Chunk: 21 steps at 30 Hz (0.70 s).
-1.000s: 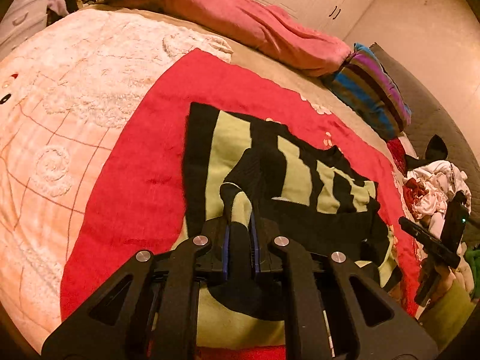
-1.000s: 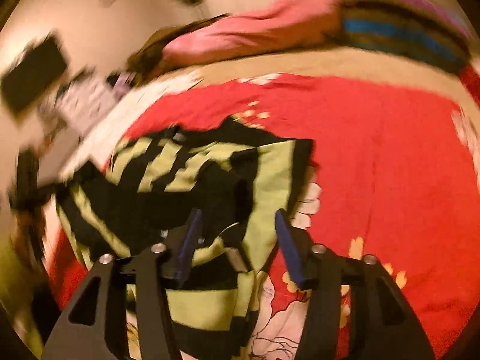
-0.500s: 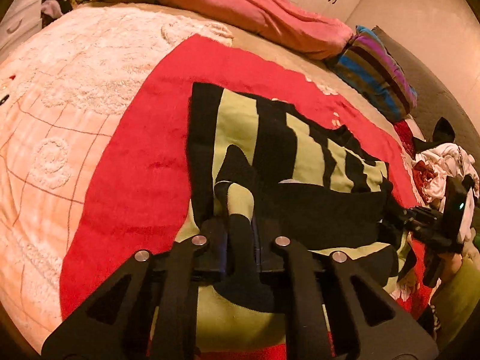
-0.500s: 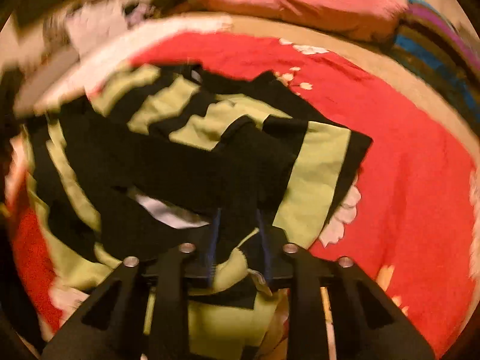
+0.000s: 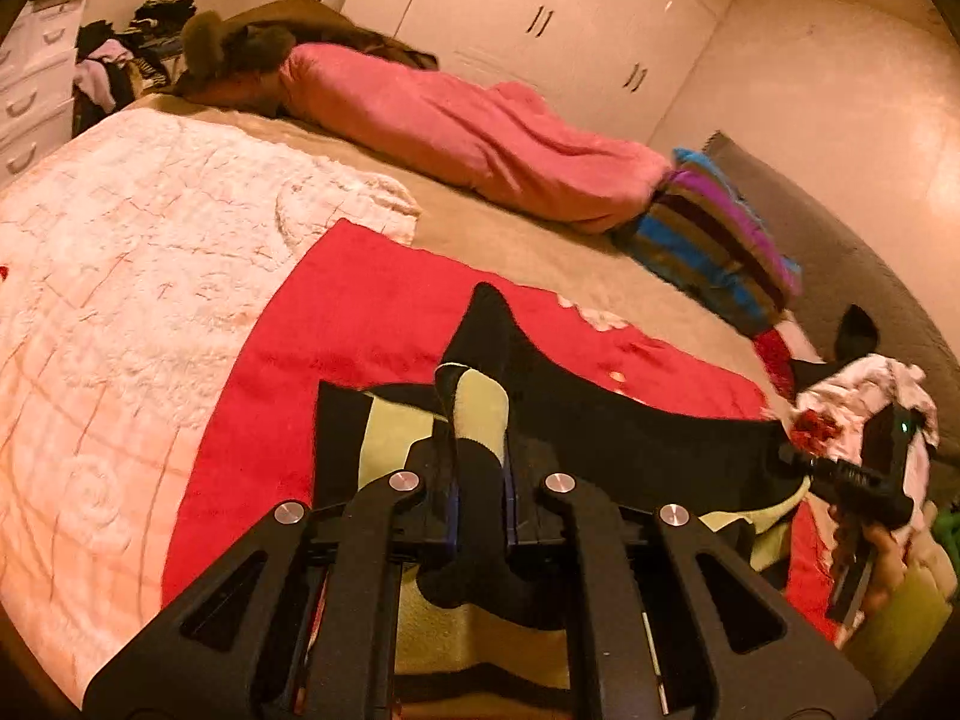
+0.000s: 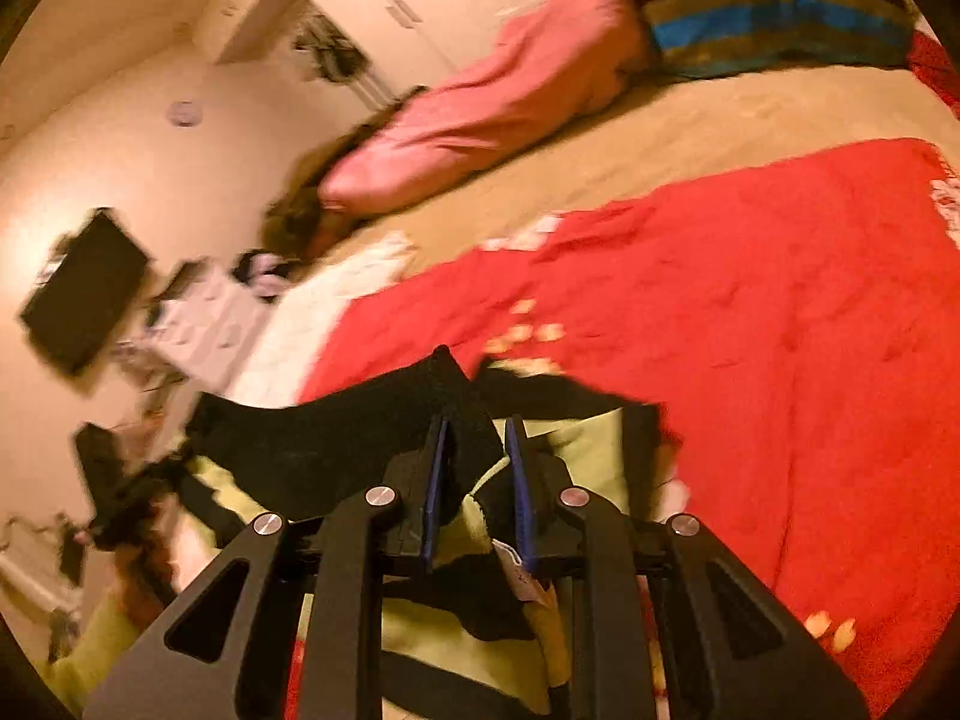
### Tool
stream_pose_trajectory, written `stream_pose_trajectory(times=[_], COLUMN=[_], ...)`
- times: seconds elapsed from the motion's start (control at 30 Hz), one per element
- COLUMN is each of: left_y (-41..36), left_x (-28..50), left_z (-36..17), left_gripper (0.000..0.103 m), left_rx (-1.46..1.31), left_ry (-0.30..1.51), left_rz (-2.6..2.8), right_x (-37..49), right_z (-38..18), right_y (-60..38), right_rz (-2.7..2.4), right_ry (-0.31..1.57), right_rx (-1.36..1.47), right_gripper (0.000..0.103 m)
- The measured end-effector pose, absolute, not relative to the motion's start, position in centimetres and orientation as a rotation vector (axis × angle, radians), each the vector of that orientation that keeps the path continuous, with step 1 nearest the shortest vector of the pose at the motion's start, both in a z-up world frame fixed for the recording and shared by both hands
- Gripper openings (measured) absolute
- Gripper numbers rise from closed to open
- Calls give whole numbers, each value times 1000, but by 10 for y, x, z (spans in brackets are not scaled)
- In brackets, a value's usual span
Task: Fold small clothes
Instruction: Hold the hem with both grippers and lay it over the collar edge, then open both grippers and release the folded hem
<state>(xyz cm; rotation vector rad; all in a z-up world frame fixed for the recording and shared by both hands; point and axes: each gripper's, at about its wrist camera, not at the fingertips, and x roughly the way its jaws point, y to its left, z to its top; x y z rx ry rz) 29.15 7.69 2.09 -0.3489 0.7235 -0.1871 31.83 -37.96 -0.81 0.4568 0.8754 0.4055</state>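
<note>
Black-and-lime striped garment (image 5: 600,438) raised over red blanket (image 5: 360,324), upper edge drawn taut between 2 grippers. Left gripper (image 5: 480,492) clamped tight on a lime-and-black fold; right gripper (image 6: 477,480) pinched on black hem. Bare red blanket beyond garment; white quilt (image 5: 120,276) left; pink bedding (image 5: 480,138) and striped cushion (image 5: 714,246) along far edge.

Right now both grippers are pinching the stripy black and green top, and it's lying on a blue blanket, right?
Not quite: the blanket is red, not blue. The left wrist view shows the red blanket under the stripy top. The rest holds: the left gripper and the right gripper both pinch the top.
</note>
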Motion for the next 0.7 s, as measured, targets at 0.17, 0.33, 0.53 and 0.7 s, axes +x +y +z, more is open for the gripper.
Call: stream_pose_trajectory(times=[0.17,0.33,0.53,0.7], left_y=[73,89,59,35], left_x=[326,297,272,290], left_z=[-29,-10,16,-10], left_gripper=[11,23,23,27], left_rx=[-303,-323,-186,-122], left_ry=[891,781,739,840], left_rz=[-51,-32,-97,-132], right_x=[322,303,332,355], right_z=[-34,-12,-10,-46], right_y=[-381,-360,-319,-304], right_rz=[229,298,352,318], right_ry=[947,859,907,1051], right_rx=[350,146,-2,-37], right_gripper=[36,42,50,56])
